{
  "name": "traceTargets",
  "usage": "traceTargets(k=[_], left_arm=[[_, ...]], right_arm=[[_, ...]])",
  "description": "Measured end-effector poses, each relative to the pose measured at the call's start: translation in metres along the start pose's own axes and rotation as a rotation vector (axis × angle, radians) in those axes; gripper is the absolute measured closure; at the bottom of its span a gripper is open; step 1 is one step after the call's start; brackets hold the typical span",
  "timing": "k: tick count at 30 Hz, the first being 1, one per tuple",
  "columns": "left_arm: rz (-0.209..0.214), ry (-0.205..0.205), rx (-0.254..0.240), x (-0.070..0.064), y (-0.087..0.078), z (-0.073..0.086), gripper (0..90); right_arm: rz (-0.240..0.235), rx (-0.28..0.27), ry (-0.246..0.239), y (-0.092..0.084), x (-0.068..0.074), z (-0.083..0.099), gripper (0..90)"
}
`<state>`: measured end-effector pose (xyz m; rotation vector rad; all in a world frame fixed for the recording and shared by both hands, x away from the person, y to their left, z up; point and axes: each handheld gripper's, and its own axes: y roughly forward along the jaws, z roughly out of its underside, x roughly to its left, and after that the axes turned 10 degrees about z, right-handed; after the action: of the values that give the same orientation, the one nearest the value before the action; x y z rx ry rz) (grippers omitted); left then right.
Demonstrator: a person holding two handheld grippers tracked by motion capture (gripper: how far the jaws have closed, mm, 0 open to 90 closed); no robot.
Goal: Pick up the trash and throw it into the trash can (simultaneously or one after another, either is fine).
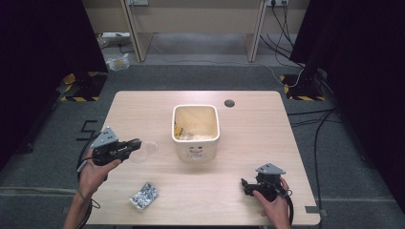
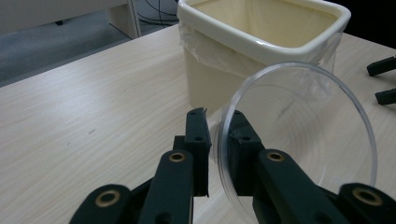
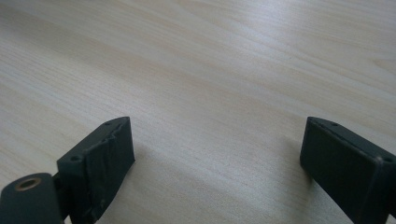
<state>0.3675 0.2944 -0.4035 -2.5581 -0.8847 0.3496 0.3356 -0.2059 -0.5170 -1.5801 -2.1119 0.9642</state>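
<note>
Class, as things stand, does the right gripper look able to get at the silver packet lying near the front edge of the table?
Probably yes. The right gripper is open and holds nothing, and bare table lies between it and the packet. The bin stands farther back, out of that path.

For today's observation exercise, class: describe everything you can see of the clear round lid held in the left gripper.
The clear round lid is a thin disc of what looks like see-through plastic, with a slightly raised rim. The left gripper pinches its edge between its two black jaws, so the lid stands tilted on edge, off the table. Only the jaws appear to touch it. It sits just left of the cream bin, whose clear liner shows through it. In the high view it appears as a faint circle.
</note>
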Motion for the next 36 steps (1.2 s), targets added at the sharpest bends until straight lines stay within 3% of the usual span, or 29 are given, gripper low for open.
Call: traceTargets(k=[12, 36], left_arm=[[-0.003, -0.002, -0.008, 0.009, 0.005, -0.014, 80.6], [-0.044, 0.068, 0.010, 0.010, 0.015, -0.048, 81.9]], right_arm=[[0.000, 0.001, 0.000, 0.000, 0.000, 0.000, 10.2], [0.000, 0.000, 0.000, 0.000, 0.000, 0.000, 10.2]])
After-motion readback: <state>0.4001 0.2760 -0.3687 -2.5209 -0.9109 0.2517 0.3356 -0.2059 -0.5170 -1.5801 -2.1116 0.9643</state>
